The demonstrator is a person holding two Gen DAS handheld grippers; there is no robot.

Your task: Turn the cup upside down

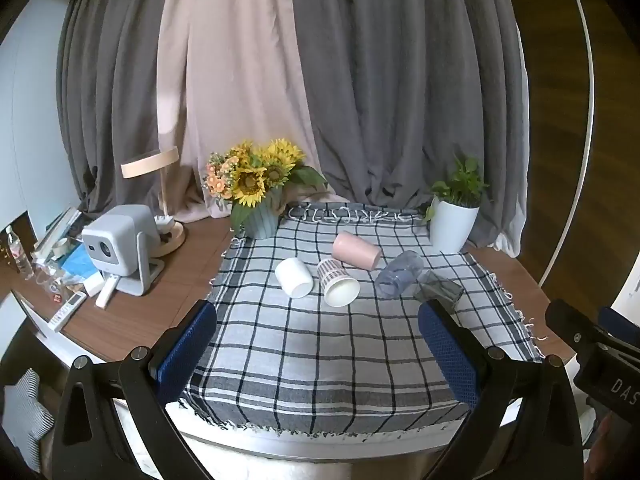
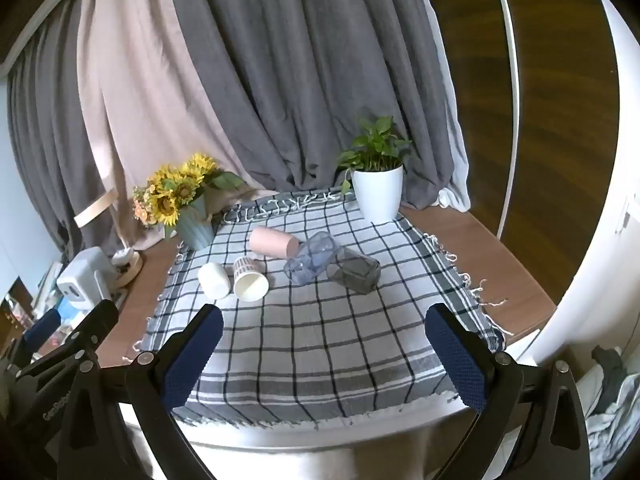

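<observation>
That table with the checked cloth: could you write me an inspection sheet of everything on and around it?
Surface: checked cloth over a wooden table.
Job's things: five cups on their sides: white cup, patterned paper cup, pink cup, clear bluish cup, smoky glass cup.
Clutter: projector, remote, lamp.
Grippers: left gripper and right gripper, jaws open, holding nothing.
Cables: nothing seen.
Surroundings: curtains, sunflower vase, potted plant.
</observation>
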